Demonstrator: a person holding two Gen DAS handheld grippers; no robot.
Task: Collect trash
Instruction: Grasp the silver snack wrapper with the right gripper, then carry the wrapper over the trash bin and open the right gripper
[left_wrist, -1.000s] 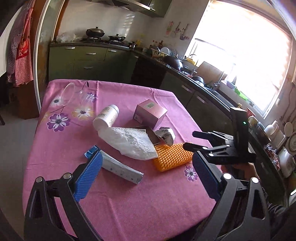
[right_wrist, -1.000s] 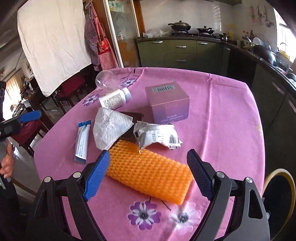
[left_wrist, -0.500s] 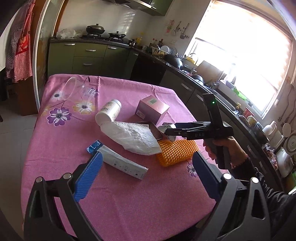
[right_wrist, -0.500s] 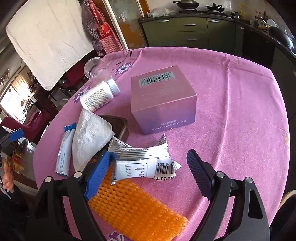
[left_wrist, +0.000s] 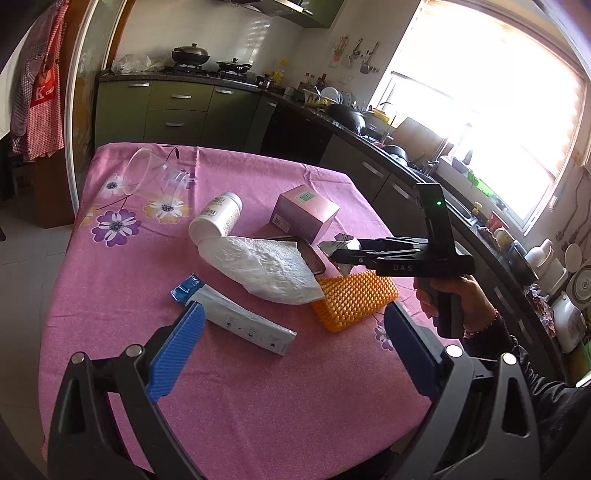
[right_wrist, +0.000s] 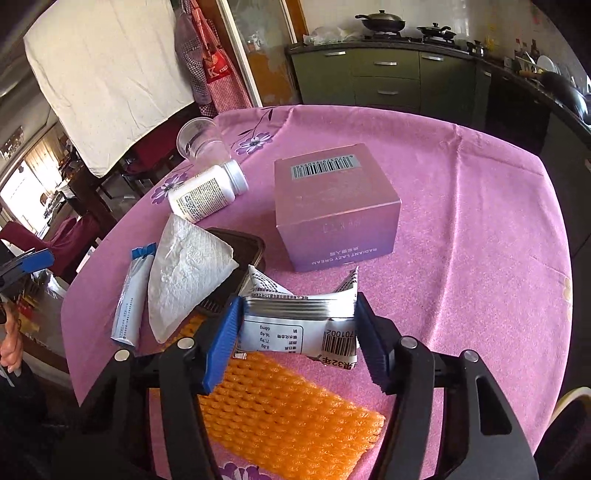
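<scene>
Closing in on the silver snack wrapper (right_wrist: 299, 321): right gripper (right_wrist: 295, 332) has just been squeezing shut, blue pads now flanking it, looks like touching both ends.

Nothing's looking collected yet imo: napkin (right_wrist: 184, 273), orange foam net (right_wrist: 280, 410), blue-capped tube (right_wrist: 131, 291), pill bottle (right_wrist: 207, 194), pink cream box (right_wrist: 332, 203) and plastic cup (right_wrist: 199, 142) are all still sitting on the pink tablecloth (right_wrist: 480, 258). Left gripper (left_wrist: 291, 347) is hovering spread wide, empty.

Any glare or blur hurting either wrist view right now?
Left wrist view: the window is blown out white, the counter beneath dark. Right wrist view: even light, the silver wrapper sharp between the right tongs; fisheye bends the table edge.
</scene>
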